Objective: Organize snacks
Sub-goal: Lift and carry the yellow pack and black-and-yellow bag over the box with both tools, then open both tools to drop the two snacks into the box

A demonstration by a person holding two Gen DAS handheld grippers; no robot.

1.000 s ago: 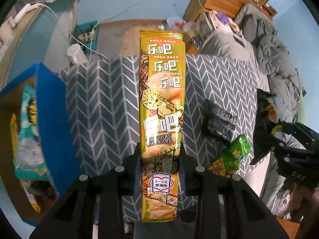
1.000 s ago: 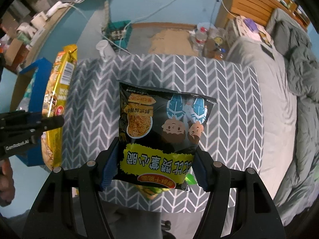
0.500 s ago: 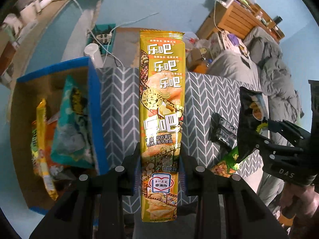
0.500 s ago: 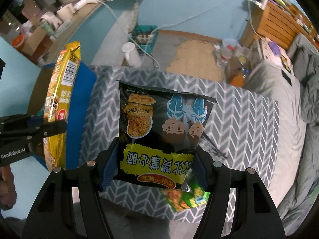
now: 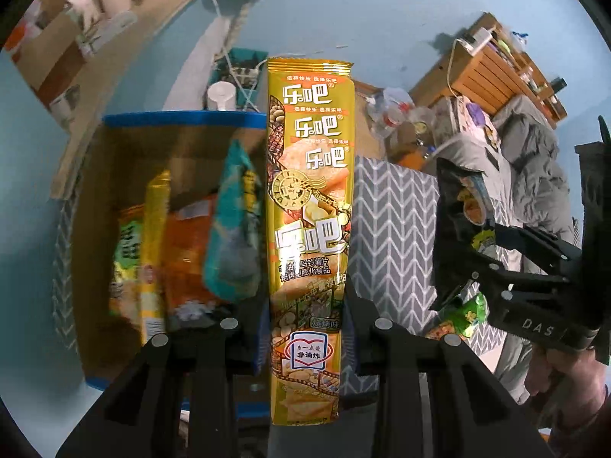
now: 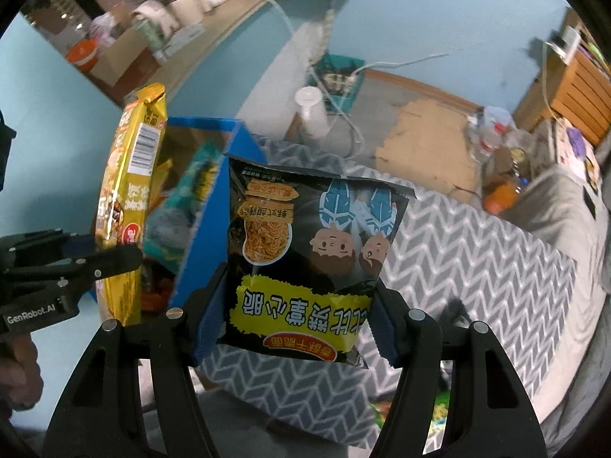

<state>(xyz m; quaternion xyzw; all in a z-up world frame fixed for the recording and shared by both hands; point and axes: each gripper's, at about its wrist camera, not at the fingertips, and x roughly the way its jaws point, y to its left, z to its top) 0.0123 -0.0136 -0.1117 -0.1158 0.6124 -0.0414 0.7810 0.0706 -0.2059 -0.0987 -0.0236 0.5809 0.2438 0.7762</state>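
My left gripper is shut on a long yellow chips pack and holds it upright above the right side of the blue-rimmed cardboard box. The box holds several snack bags, among them a teal bag and an orange bag. My right gripper is shut on a black noodle snack bag, held in the air above the grey chevron cloth, just right of the box. The yellow pack and left gripper show at the left of the right wrist view.
A green snack bag lies on the chevron cloth under the right gripper. A white cup and cables stand on the floor behind the table. A bed with grey bedding is at the right.
Both grippers have moved left with their packs. The box now lies directly under the yellow pack, and the black bag has come up beside the box's right wall.
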